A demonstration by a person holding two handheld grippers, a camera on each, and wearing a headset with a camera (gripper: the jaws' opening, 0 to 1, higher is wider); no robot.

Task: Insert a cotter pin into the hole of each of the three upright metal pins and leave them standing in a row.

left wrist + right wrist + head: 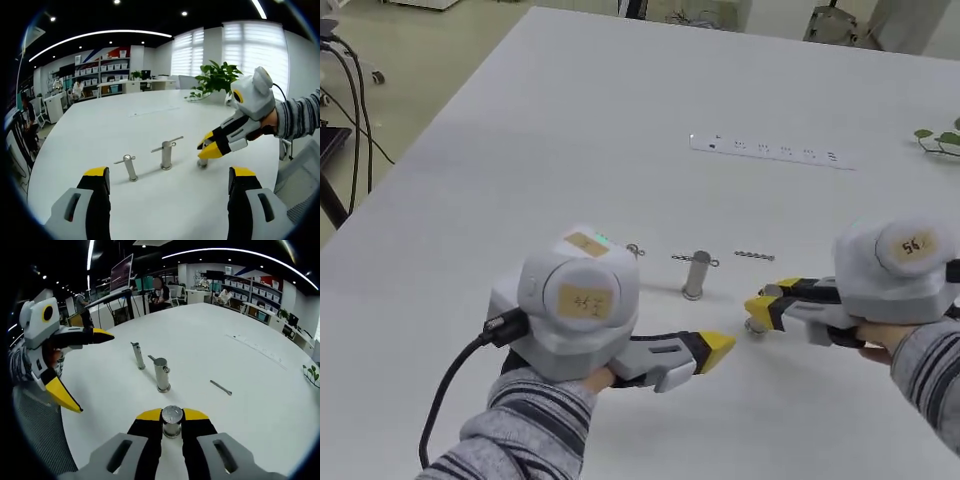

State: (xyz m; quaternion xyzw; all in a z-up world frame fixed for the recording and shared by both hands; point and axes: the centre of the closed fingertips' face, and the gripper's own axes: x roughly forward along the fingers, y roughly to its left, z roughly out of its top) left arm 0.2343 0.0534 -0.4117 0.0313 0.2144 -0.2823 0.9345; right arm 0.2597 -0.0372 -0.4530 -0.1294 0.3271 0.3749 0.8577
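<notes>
Right now my left tongs [170, 175] sit at the near left of the bench [570, 150], held low in a hand with a striped sleeve. The two yellow-tipped halves stand wide apart with nothing between them, pointing toward the row of pins.

Just past them is the thin metal pin [131, 170], upright, with a small cotter pin [124, 160] crossing its head. In the head view my left tool hides most of this pin.

Next to the right stands the middle metal pin [695, 276], thicker, upright on its flanged base and apart from both tools. A fitted cotter pin [695, 260] passes through its top and sticks out on both sides.

Beyond it and slightly right, a loose cotter pin [755, 257] lies flat on the bench, touching nothing.

Further right, my right tongs [171, 417] are clamped on the third metal pin [172, 416]. It is gripped just under its round cap. It stands upright with its base on the bench, in line with the other two.

At the far side of the bench lies a white power strip [772, 152], well apart from the pins. Leaves of a potted plant [940, 140] show at the right edge.
</notes>
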